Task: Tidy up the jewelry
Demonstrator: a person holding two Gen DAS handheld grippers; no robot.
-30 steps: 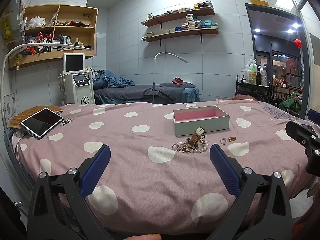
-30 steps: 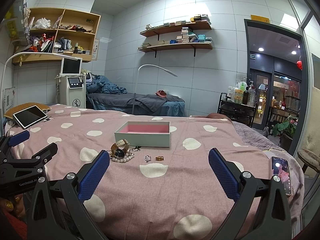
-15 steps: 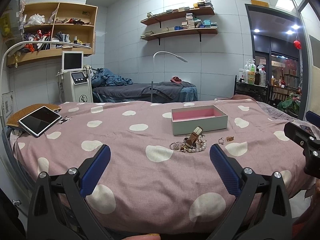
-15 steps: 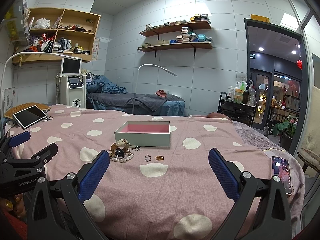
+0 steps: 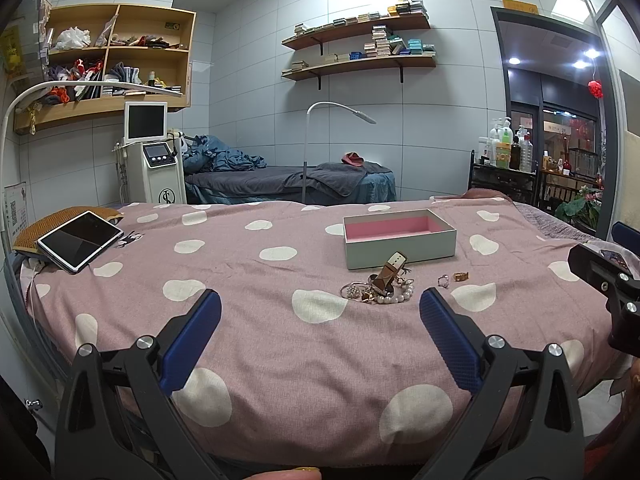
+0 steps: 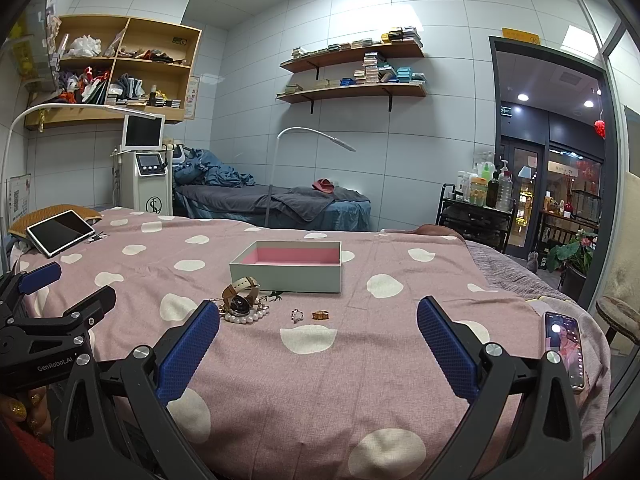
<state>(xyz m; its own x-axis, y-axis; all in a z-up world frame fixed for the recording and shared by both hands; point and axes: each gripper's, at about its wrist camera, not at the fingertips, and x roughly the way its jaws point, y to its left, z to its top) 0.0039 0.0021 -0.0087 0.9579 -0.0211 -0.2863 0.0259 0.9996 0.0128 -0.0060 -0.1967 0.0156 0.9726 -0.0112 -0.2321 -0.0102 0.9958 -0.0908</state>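
An open grey box with a pink lining (image 5: 400,240) (image 6: 290,266) sits on the pink spotted bedcover (image 5: 248,320) (image 6: 248,360). In front of it lies a heap of jewelry: a brown-strap watch (image 5: 390,274) (image 6: 240,294), a pearl bracelet (image 5: 396,298) (image 6: 242,318) and sparkly pieces. Right of the heap lie a silver ring (image 5: 443,281) (image 6: 296,315) and a gold ring (image 5: 461,276) (image 6: 320,314). My left gripper (image 5: 320,316) hovers open in front of the heap, holding nothing. My right gripper (image 6: 318,326) is also open and empty, short of the rings.
A tablet (image 5: 80,240) (image 6: 60,232) lies at the bed's far left corner. A phone (image 6: 564,350) with a lit screen rests near the right edge. A floor lamp (image 5: 320,148), a second bed (image 5: 288,182) and a device on a stand (image 5: 154,160) are behind.
The left wrist view has shifted slightly, with the box and jewelry drifting a little left and up in frame. The right gripper has stayed put. Both stay open.
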